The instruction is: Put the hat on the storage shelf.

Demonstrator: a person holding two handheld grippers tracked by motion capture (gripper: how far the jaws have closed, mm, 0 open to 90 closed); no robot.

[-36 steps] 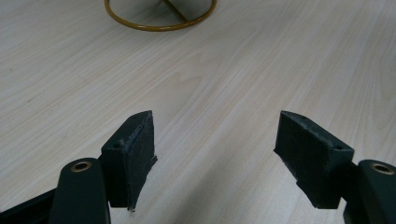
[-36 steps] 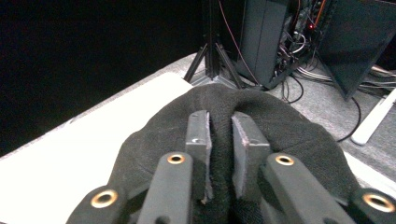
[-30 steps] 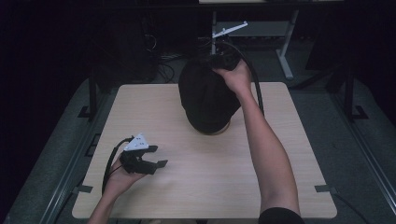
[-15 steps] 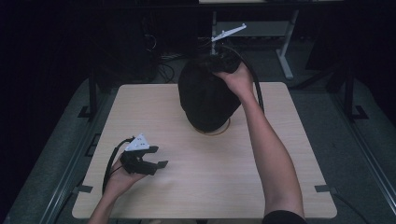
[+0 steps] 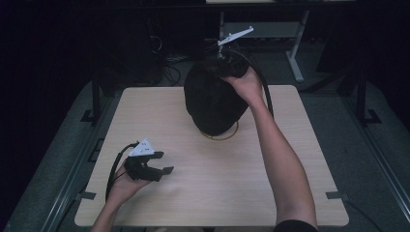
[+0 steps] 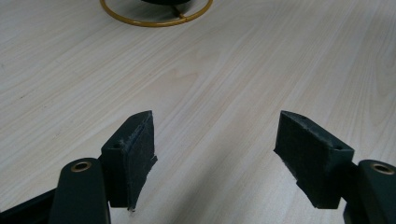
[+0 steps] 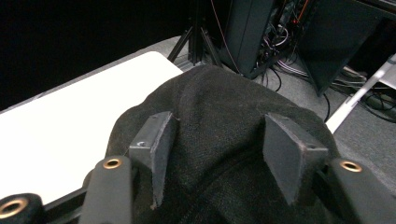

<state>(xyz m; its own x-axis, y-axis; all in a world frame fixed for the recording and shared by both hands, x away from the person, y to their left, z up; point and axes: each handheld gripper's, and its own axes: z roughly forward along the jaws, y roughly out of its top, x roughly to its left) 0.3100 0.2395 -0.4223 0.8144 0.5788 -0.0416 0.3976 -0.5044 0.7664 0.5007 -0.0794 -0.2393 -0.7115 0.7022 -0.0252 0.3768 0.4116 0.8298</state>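
Surface (image 5: 212, 193): pale wood-grain top, bare over most of its area, dark floor and equipment racks beyond its far edge.

Black fabric item (image 5: 212, 101): a rounded, knitted-looking hat or cover (which of the two cannot be told), standing tall near the far middle of the surface. It sits over a stand whose yellow ring base (image 5: 223, 134) shows at its near edge; the left gripper view gives the same ring flat on the wood.

Right gripper (image 5: 231, 65): held by the person's outstretched right arm at the top far side of the fabric. In the right gripper view its jaws stand moderately apart, the fabric bulging up between them, pads pressed into or against the cloth but not pinched shut on it.

Left gripper (image 5: 157, 169): held low near the front left corner, well apart from the stand. Jaws wide, nothing between them.

Risks, as judged: a pull or pinch at the crown could drag the light ring base across the wood or tip the stand, since the other hand is nowhere near to steady it; loose knit may also slip from the pads.
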